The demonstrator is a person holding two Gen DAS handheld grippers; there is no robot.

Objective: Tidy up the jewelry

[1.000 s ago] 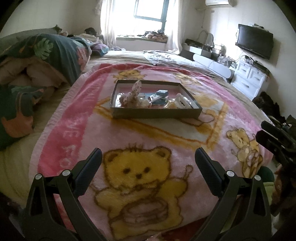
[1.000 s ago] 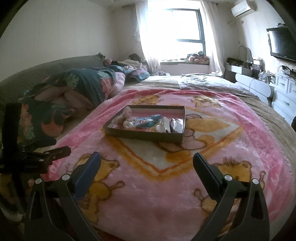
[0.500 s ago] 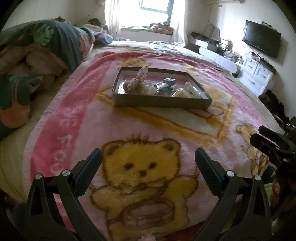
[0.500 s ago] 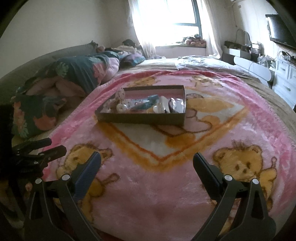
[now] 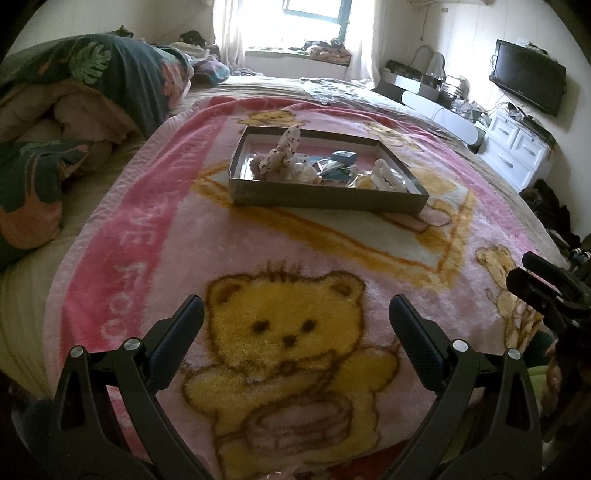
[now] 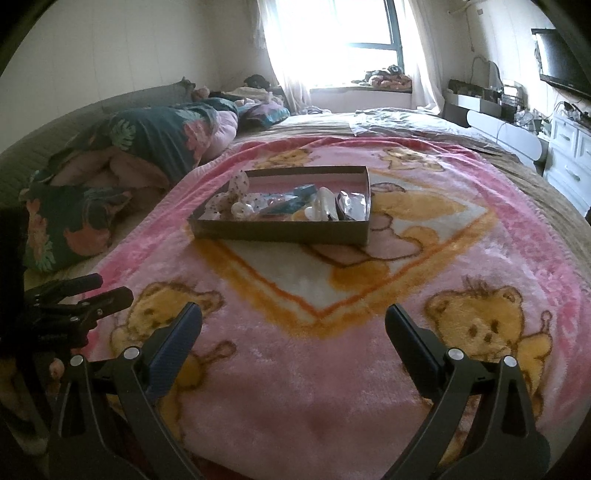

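Observation:
A shallow brown cardboard box (image 5: 325, 199) (image 6: 280, 232) lies on the pink teddy-bear blanket (image 5: 155, 236) (image 6: 461, 258) in the middle of the bed. Inside it sit a pale spotted fabric piece (image 5: 282, 153) (image 6: 236, 186), a white hair clip (image 5: 384, 177) (image 6: 322, 206), teal packets (image 5: 343, 157) (image 6: 291, 199) and clear bags. My left gripper (image 5: 295, 317) is open over the yellow bear print, well short of the box. My right gripper (image 6: 293, 325) is open too, nothing between its fingers. Each gripper shows at the edge of the other's view.
A rumpled floral duvet (image 5: 92, 85) (image 6: 147, 140) is heaped along the bed's left side. White drawers (image 5: 517, 147) and a wall television (image 5: 528, 86) stand on the right. A bright window (image 6: 332, 33) with a cluttered sill is behind the bed.
Both grippers have moved forward toward the box, which now looks nearer and larger. Both stay open and hold nothing.

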